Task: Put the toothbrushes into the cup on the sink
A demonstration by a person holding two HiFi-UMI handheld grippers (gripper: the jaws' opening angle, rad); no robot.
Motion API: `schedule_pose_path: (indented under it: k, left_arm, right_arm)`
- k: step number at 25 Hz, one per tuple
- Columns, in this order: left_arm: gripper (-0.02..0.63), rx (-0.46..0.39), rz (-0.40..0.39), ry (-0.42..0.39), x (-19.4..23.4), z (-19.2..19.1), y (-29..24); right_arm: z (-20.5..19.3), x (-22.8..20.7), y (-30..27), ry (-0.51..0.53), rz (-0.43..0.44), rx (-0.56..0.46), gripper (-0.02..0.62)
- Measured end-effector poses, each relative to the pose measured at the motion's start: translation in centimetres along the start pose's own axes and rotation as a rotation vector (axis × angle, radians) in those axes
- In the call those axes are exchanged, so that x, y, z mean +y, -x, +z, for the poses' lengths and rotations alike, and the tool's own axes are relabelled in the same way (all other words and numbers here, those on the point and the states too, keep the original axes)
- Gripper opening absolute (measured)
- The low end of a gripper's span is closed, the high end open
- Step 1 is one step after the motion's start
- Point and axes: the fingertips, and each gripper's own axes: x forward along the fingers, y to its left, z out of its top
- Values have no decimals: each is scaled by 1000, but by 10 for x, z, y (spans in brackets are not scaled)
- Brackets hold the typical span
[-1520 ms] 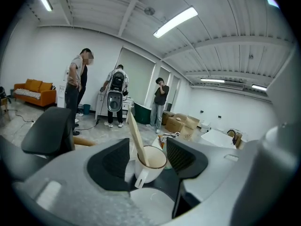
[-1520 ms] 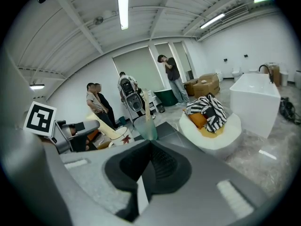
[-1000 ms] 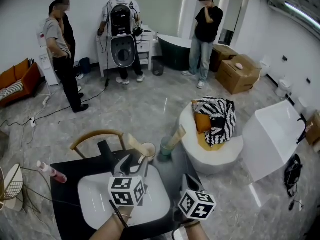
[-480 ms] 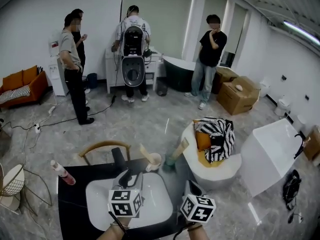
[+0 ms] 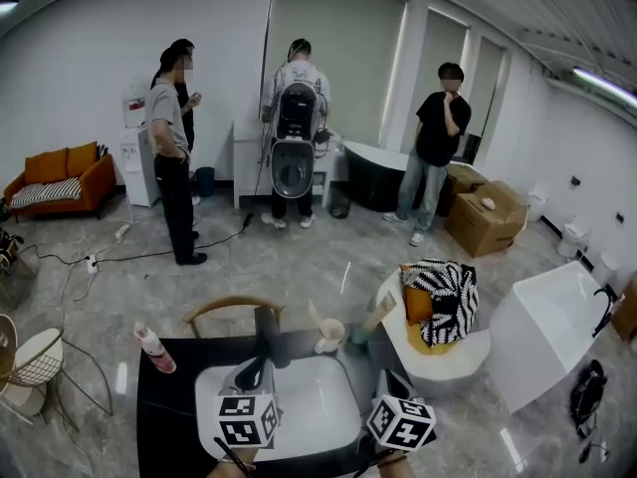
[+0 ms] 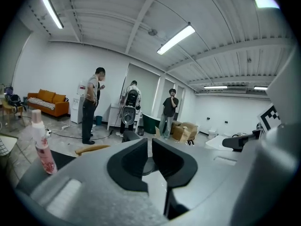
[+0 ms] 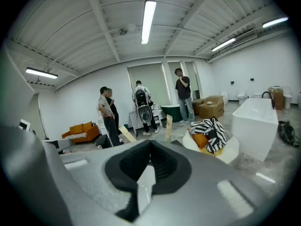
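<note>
A beige cup (image 5: 329,337) with a wooden toothbrush (image 5: 317,318) in it stands on the black counter behind the white sink (image 5: 318,406). Beside it a green cup (image 5: 359,336) holds a second toothbrush (image 5: 379,311). My left gripper (image 5: 256,373) hangs over the basin, short of the black faucet (image 5: 265,329). Its jaws have just been closing; a narrow slit remains between the pads (image 6: 164,160), with nothing in it. My right gripper (image 5: 390,386) is at the sink's right rim, shut and empty (image 7: 150,145). Both toothbrushes (image 7: 126,133) show past its jaws.
A pink bottle (image 5: 154,348) stands on the counter's left, with a wooden chair back (image 5: 232,308) behind the counter. A round white tub with striped cloth (image 5: 439,302) and an angular white tub (image 5: 547,332) stand to the right. Several people stand far back in the room.
My left gripper has drawn back from the beige cup toward me and its jaws have closed to a slit. The right gripper has risen a little. The head view has tilted up.
</note>
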Motion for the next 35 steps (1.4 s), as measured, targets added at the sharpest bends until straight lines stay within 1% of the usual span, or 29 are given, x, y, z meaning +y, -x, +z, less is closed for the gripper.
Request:
schedule_pose_path:
  k: [5, 11, 15, 17, 23, 35]
  left_arm:
    - [8, -5, 13, 1, 15, 1, 19]
    - [8, -16, -12, -8, 23, 0, 35]
    - [8, -20, -24, -24, 24, 5, 40]
    - [8, -17, -28, -30, 26, 6, 40]
    - [8, 1, -49, -53, 24, 3, 36]
    - [8, 8, -83, -52, 12, 5, 19]
  right_arm:
    - [-2, 16, 10, 26, -2, -1, 3]
    - [-7, 24, 26, 14, -16, -23, 3]
    - [-4, 28, 36, -10, -1, -42, 2]
    - [-4, 29, 38, -27, 0, -45, 2]
    - [-5, 27, 39, -35, -18, -43, 2]
    - [1, 16, 35, -86, -18, -66, 2]
